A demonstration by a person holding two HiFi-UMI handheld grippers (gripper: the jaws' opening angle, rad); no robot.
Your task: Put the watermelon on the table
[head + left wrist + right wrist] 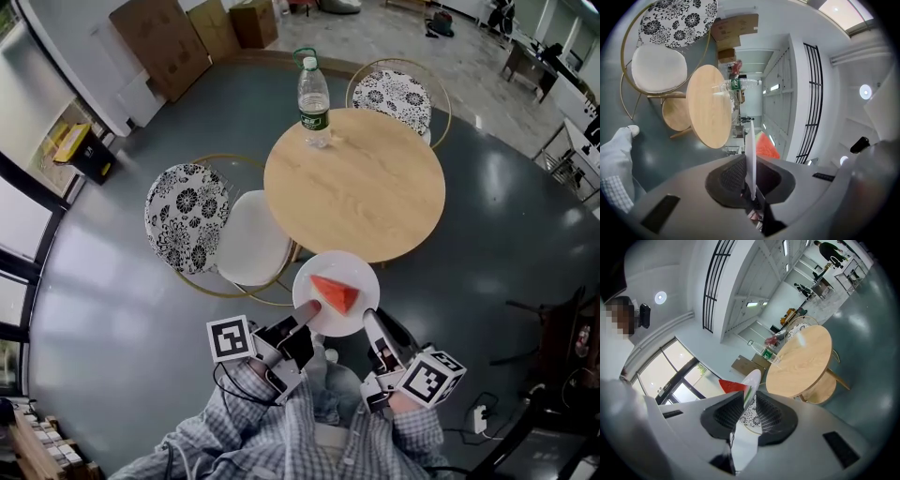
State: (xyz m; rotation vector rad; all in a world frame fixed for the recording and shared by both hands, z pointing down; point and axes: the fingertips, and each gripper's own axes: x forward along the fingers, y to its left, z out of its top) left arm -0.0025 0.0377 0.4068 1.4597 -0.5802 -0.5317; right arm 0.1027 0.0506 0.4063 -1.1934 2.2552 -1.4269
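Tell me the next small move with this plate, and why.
Probably carry the plate forward over the table, keeping it level. The left gripper and right gripper both clamp its near rim, the watermelon lies on it, and it seems to reach only the table's near edge.

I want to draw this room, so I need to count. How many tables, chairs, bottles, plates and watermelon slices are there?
table: 1
chairs: 2
bottle: 1
plate: 1
watermelon slice: 1
Total: 6
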